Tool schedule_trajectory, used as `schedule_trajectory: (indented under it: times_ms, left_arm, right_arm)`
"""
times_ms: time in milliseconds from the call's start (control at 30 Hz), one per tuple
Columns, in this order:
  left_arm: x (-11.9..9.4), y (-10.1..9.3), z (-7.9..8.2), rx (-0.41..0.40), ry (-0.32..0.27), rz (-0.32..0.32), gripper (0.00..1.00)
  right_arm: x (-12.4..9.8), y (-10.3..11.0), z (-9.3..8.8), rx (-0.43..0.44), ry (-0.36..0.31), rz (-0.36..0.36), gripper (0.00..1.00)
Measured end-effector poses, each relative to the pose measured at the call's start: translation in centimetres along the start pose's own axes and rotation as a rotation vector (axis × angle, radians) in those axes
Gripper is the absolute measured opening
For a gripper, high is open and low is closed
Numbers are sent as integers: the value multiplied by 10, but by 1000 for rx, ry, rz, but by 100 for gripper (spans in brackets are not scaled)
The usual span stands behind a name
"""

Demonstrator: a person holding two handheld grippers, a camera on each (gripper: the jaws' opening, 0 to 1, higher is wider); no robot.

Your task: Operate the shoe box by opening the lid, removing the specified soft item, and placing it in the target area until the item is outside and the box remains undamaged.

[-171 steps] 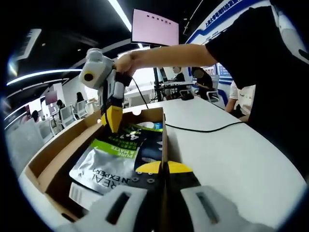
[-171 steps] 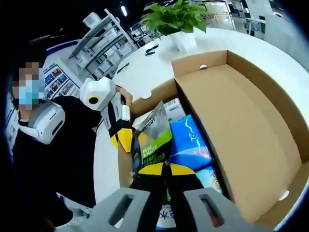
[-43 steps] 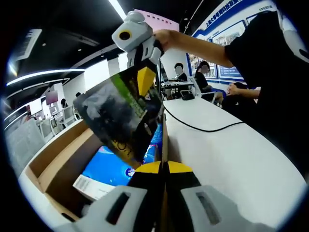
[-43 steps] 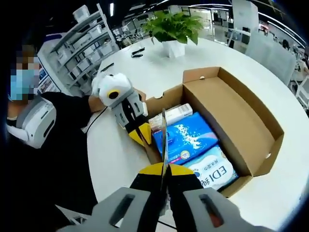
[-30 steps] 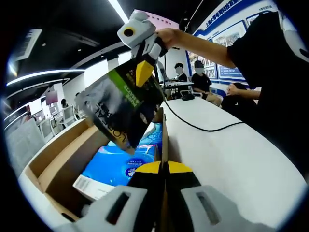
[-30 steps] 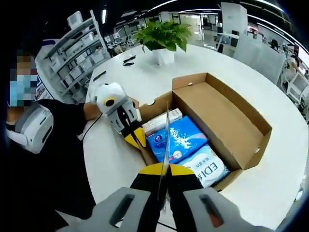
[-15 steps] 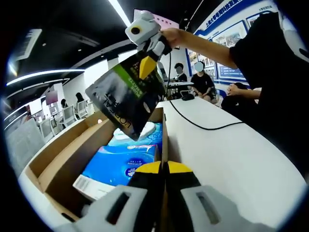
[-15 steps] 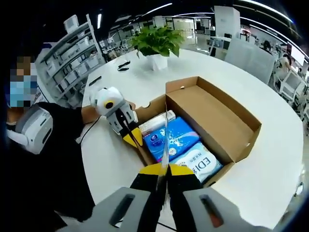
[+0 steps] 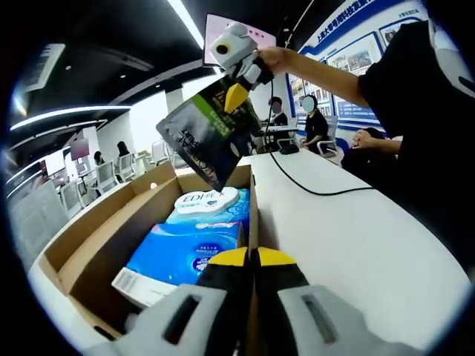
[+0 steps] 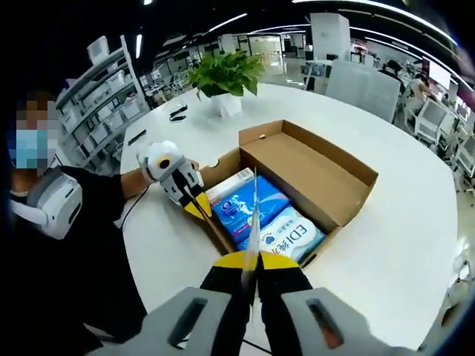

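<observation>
**Q:** What has changed since a moment ago?

**A:** Raised higher than half a second ago, the dark pouch with a green band (image 9: 206, 133) now hangs well above the open shoe box (image 10: 326, 172), clear of its contents. The right tool (image 9: 236, 96) has its yellow jaws closed on the pouch's top edge. In the right gripper view the pouch appears edge-on, as a thin line running up from that tool's closed tips.

**Q:** And the left tool?

**A:** The left tool (image 10: 197, 206) sits at the box's near side wall, its jaws pressed together on the cardboard edge, which runs straight up from between the tips in the left gripper view.

**Q:** What remains in the box?

**A:** A blue tissue pack (image 9: 187, 251), a white and blue pack marked EDI (image 10: 291, 236) and a small white carton (image 10: 231, 182). The lid lies folded open on the white worktop (image 10: 386, 245). A potted plant (image 10: 224, 78) stands farther back on the worktop.
</observation>
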State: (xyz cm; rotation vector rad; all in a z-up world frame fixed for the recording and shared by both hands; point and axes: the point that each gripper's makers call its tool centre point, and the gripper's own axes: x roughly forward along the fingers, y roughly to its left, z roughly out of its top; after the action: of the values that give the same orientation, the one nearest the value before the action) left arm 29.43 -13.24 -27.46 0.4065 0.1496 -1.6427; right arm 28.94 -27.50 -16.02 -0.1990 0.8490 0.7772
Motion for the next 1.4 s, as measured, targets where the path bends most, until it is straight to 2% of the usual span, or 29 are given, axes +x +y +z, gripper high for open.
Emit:
schedule_trajectory:
  times_ms: [767, 1067, 1400]
  left_arm:
    - [0, -1, 0, 0, -1, 0, 2]
    - [0, 0, 0, -2, 0, 2, 2]
    - [0, 0, 0, -1, 3, 4, 2]
  right_arm:
    - [-59, -24, -42, 151, -84, -103, 0]
    - [-70, -34, -57, 209, -95, -112, 0]
    - [-64, -48, -81, 277, -78, -89, 0]
